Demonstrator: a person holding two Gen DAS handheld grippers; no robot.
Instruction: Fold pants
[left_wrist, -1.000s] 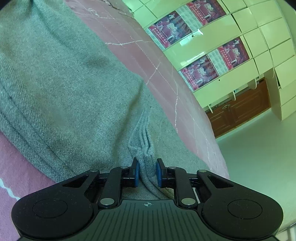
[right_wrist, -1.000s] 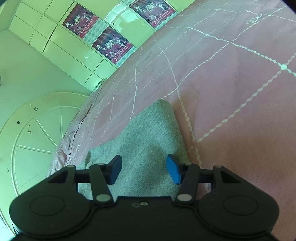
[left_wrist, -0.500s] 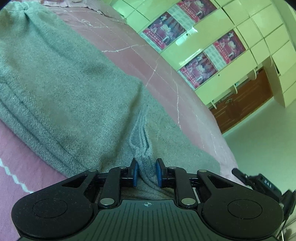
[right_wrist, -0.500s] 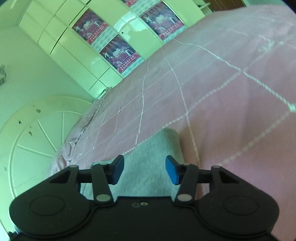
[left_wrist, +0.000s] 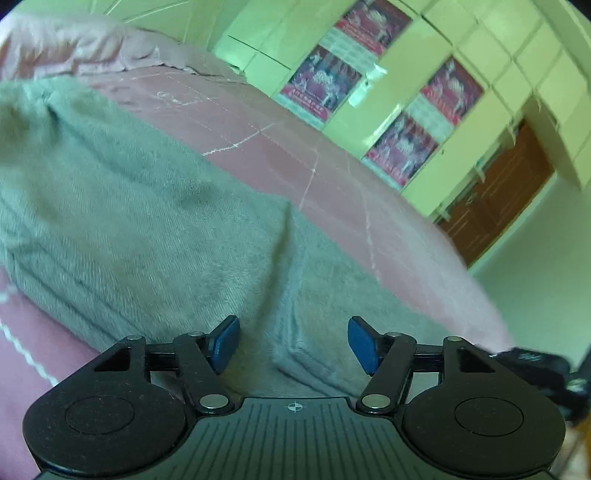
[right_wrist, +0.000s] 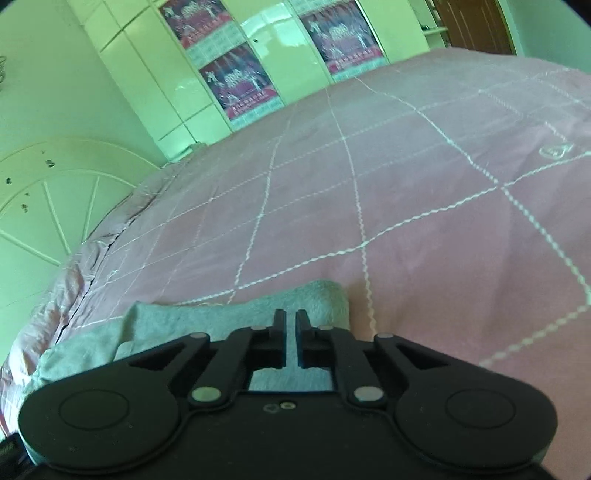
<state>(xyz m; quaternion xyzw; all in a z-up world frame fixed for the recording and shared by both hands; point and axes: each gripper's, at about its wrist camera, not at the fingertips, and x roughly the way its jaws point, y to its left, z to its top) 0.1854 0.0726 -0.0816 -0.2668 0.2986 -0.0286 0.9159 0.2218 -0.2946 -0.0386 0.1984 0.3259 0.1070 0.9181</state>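
Observation:
The grey pants lie folded in layers on the pink bedspread. In the left wrist view my left gripper is open, its blue pads on either side of a folded corner of the pants without gripping it. In the right wrist view my right gripper has its jaws nearly together just over the near edge of the grey pants. I cannot tell whether cloth is pinched between them.
The pink quilted bedspread stretches far ahead. White wardrobe doors with red posters stand behind the bed, a white headboard at the left. A brown door and the bed's edge show in the left view.
My left gripper has opened and let go of the pants' fold. My right gripper has closed from wide open and moved back toward the pants' near edge.

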